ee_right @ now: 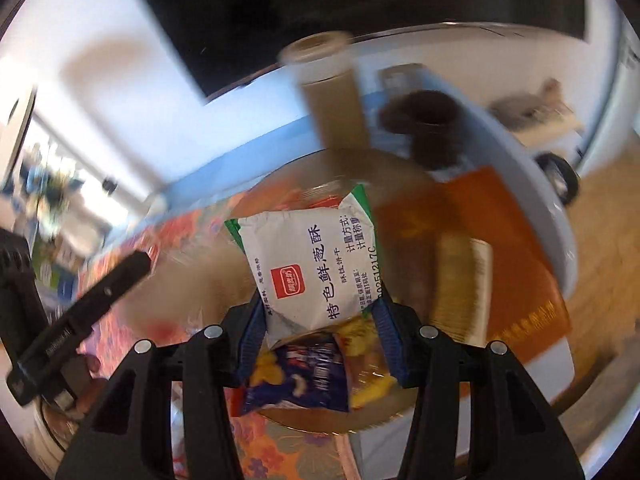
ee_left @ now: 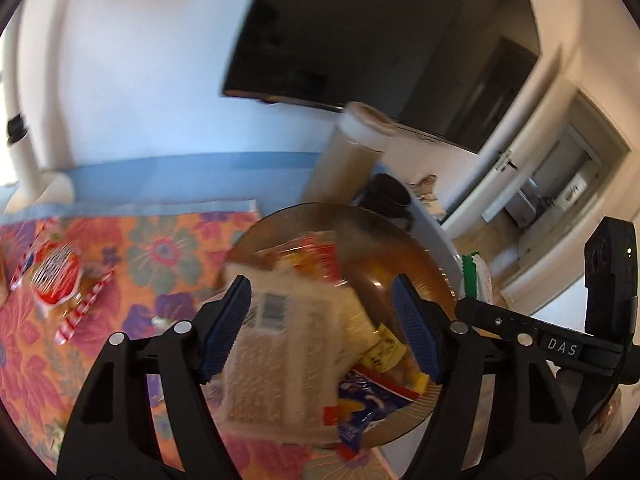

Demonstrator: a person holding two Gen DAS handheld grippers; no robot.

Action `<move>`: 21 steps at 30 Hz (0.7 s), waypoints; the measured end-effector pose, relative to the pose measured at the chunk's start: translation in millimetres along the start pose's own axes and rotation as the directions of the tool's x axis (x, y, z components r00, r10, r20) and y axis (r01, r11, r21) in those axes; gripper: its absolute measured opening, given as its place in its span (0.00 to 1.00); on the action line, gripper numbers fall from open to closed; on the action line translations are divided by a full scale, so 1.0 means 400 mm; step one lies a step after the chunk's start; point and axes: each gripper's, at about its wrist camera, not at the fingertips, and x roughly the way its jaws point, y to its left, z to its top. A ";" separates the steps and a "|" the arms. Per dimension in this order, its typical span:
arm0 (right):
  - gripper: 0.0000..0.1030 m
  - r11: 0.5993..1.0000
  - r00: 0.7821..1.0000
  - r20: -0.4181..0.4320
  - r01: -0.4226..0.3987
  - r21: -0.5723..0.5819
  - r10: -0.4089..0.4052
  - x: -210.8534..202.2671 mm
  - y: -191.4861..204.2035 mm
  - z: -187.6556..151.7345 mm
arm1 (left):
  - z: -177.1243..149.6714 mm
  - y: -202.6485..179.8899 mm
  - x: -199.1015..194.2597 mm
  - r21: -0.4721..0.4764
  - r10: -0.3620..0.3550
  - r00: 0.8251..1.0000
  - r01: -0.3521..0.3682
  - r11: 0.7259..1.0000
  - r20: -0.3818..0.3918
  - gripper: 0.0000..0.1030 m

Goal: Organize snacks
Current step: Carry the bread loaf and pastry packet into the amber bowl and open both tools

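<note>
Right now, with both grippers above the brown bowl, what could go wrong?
1. The right gripper pinches the white and green packet only by its lower end; it might slip out or miss the bowl.
2. The bowl already holds several packets, such as the blue one, so another may slide off the pile.
3. The left gripper is close beside the right one; they could collide.

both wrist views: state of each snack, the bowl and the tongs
white and green biscuit packet: sealed, clamped in right tongs, over bowl
clear cracker pack: between left tongs, pads apart from it
amber glass bowl: holding several snacks
blue snack bag: lying in bowl
red and white packet: lying on floral cloth, outside bowl
</note>
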 end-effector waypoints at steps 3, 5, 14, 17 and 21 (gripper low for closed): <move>0.48 0.999 0.999 0.035 0.001 0.048 -0.003 -0.027 -0.039 -0.011 | 0.001 -0.012 0.013 0.022 0.000 1.000 0.000 1.000 -0.019 0.61; 0.48 0.999 0.999 0.045 0.007 0.054 -0.009 -0.039 -0.054 -0.017 | 0.000 -0.010 0.015 0.016 -0.003 1.000 0.004 1.000 -0.028 0.60; 0.48 0.999 0.999 0.040 -0.009 0.045 0.007 -0.033 -0.046 -0.021 | -0.004 0.019 0.003 -0.009 0.019 0.999 -0.019 1.000 -0.033 0.60; 0.48 0.999 0.999 0.035 -0.012 0.035 0.011 -0.028 -0.034 -0.022 | -0.005 0.016 0.003 -0.007 0.022 0.999 -0.022 1.000 -0.034 0.60; 0.48 1.000 0.999 0.031 -0.014 0.025 0.013 -0.025 -0.022 -0.023 | -0.005 0.018 0.002 -0.007 0.019 0.999 -0.019 1.000 -0.030 0.61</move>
